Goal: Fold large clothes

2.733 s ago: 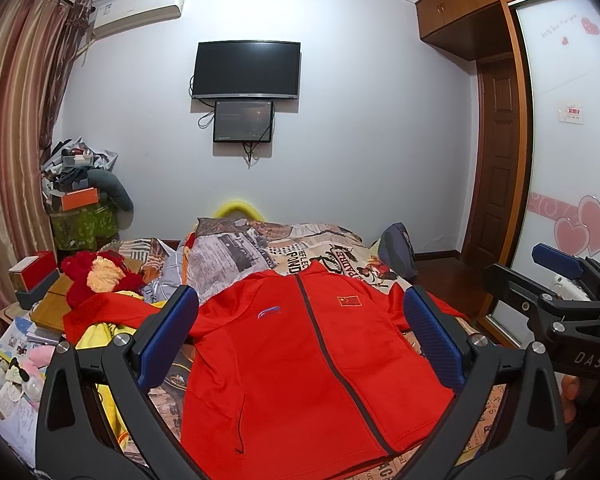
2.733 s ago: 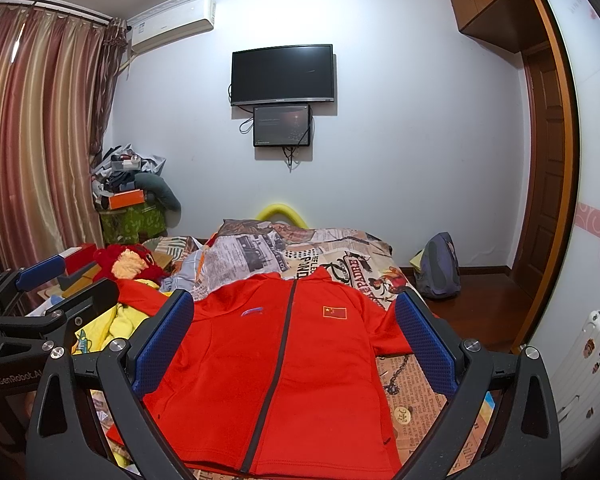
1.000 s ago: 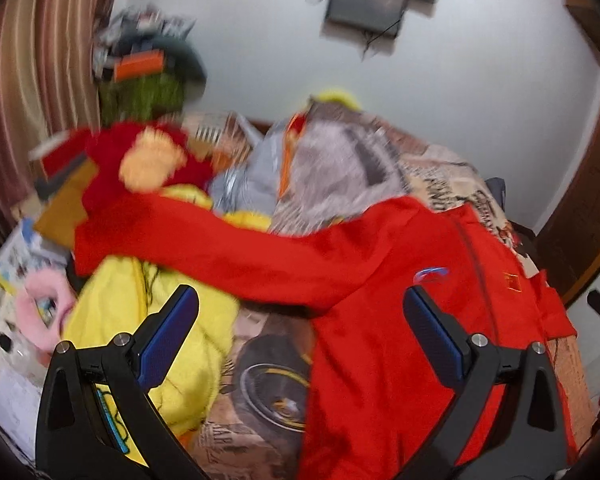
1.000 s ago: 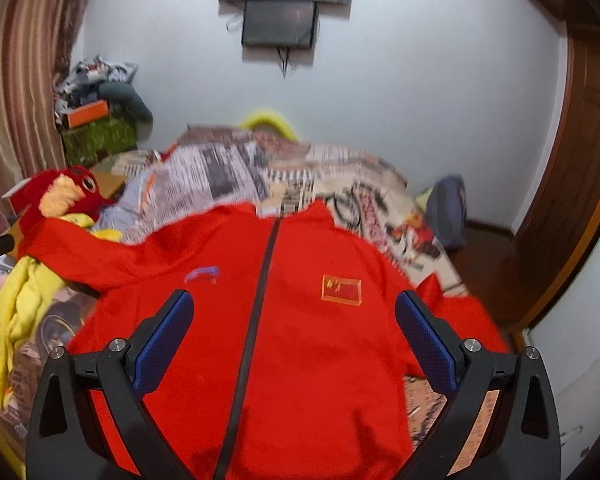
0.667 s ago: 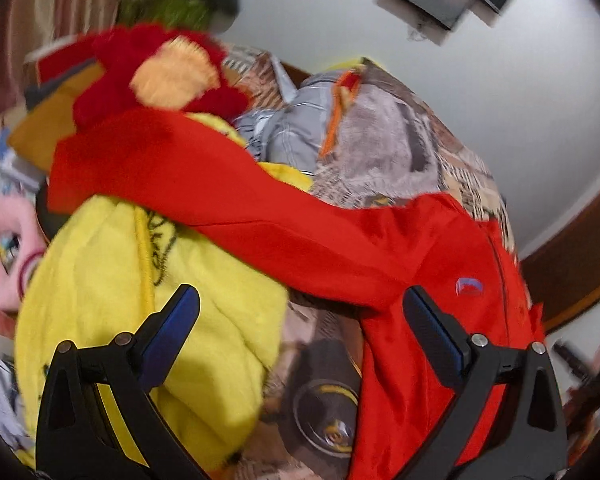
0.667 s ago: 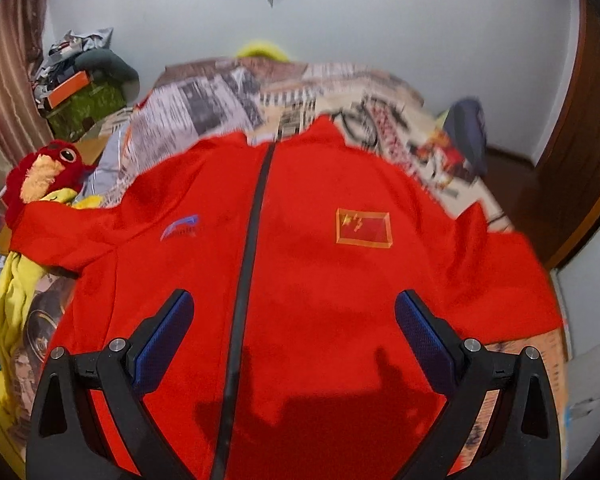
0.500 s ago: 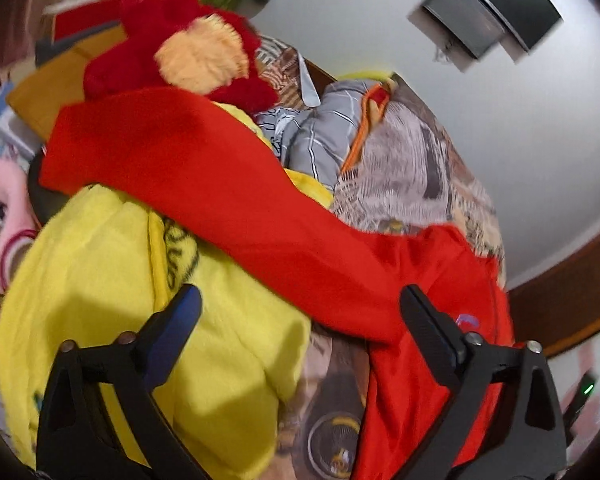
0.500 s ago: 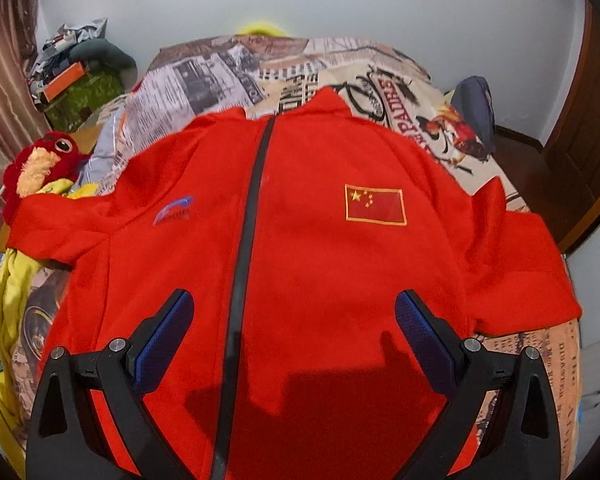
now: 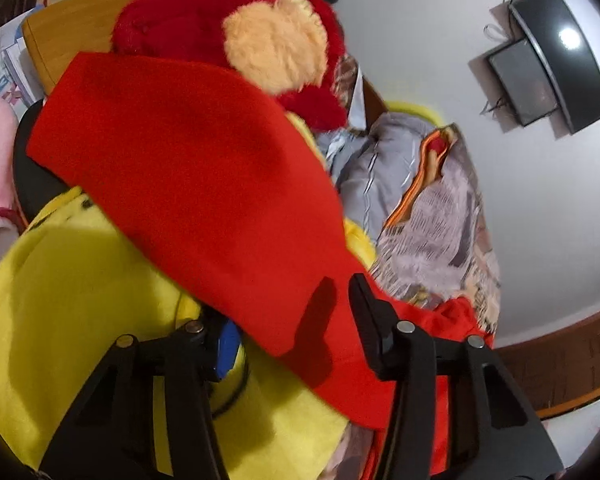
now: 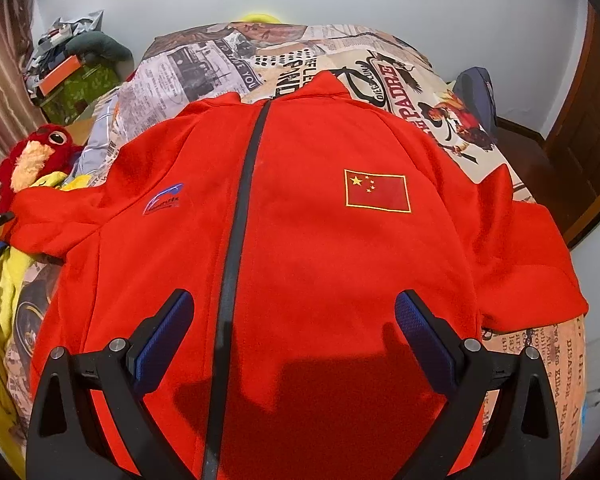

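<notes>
A red zip-up jacket (image 10: 300, 240) lies face up and spread flat on the bed (image 10: 400, 72), its collar toward the far wall and both sleeves reaching out to the sides. The step in hand looks like the first fold: bringing a sleeve in over the body.

The left gripper (image 9: 292, 320) is at the jacket's sleeve (image 9: 188, 184), which drapes over a yellow garment (image 9: 60, 300) beside a red plush toy (image 9: 228, 12). One finger sits under the sleeve's edge and the other on top, so the jaws straddle the cloth at a narrowed gap. Whether they have fully clamped it cannot be told.

The right gripper (image 10: 292, 336) hovers over the lower front of the jacket near the zipper (image 10: 240, 208), jaws wide apart and holding nothing.

Next, the left gripper probably needs a firm pinch on the sleeve, then a lift and carry across toward the zipper line, laid flat without dragging the yellow garment along. The right gripper could press the body down to stop it sliding.
</notes>
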Available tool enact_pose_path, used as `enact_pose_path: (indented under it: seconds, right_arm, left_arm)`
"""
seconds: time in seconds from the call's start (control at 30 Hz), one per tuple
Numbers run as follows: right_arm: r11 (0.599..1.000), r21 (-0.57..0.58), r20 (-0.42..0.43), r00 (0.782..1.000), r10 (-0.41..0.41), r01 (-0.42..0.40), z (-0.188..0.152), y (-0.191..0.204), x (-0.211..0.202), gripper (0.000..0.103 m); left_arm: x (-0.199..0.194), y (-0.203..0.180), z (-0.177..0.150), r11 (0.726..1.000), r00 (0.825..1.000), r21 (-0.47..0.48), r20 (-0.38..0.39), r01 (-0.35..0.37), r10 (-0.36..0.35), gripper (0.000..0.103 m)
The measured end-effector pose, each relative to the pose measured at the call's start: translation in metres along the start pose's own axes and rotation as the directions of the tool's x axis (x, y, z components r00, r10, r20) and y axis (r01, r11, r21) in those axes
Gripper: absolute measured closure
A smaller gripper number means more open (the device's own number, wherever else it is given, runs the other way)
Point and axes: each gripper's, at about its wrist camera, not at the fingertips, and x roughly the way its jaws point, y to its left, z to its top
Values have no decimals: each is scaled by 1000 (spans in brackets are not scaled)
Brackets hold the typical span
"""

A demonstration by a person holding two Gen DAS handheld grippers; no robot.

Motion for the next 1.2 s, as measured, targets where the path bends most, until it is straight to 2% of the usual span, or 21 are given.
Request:
enact_pose_path:
  seconds: [0.03,0.1,0.17,0.2,0.27,0.37,0.47,0.57,0.67,0.83,0.97,1.1,1.2]
  right_arm:
    - [1000,8,-5,1000,6,-6,0,-1,0,3]
    - [1000,20,-2,1000,18,-18,0,-3,-3,3]
    - [999,27,9,1000,27,-28,0,-5,-7,3]
    - [999,27,17,999,30,-30,0,-5,-10,3]
    - [999,24,35,999,27,-27,1,-7,-16,3]
    - [1000,14,57,998,23,-24,1,-10,-24,3]
    - [1000,4,75,997,22,-22,2,-14,-31,3]
    - [1000,-10,98,995,16,-15,0,-19,-38,3]
    - [1000,-15,115,993,12,-10,-2,-25,-44,3]
    - [1000,-4,124,992,21,-21,-6,-40,-48,3]
    - [1000,-4,125,992,23,-23,-10,-50,-50,3]
    - [1000,-6,122,992,18,-18,-15,-58,-52,3]
    - [1000,-16,122,993,11,-9,-19,-61,-54,3]
  left_arm:
    - [1,-2,1,1000,1000,6,6,-11,11,53]
    - [1,-9,4,997,998,47,14,-62,61,60]
    - [1,-20,5,987,993,104,24,-121,119,77]
    - [-2,-27,5,980,990,140,31,-141,138,80]
    - [-11,-42,5,968,987,193,64,-158,149,93]
    - [-29,-77,4,947,984,280,125,-156,125,97]
    - [-43,-125,-4,907,977,385,181,-172,109,98]
    - [-51,-177,-20,860,979,488,198,-148,56,98]
    - [-55,-232,-48,795,980,595,200,-118,-5,98]
    - [-43,-301,-102,685,984,725,161,-70,-70,98]
    - [-15,-339,-150,626,994,780,56,14,-92,98]
    - [17,-356,-197,581,997,811,-47,70,-55,98]
    - [47,-357,-235,549,990,829,-139,112,8,98]
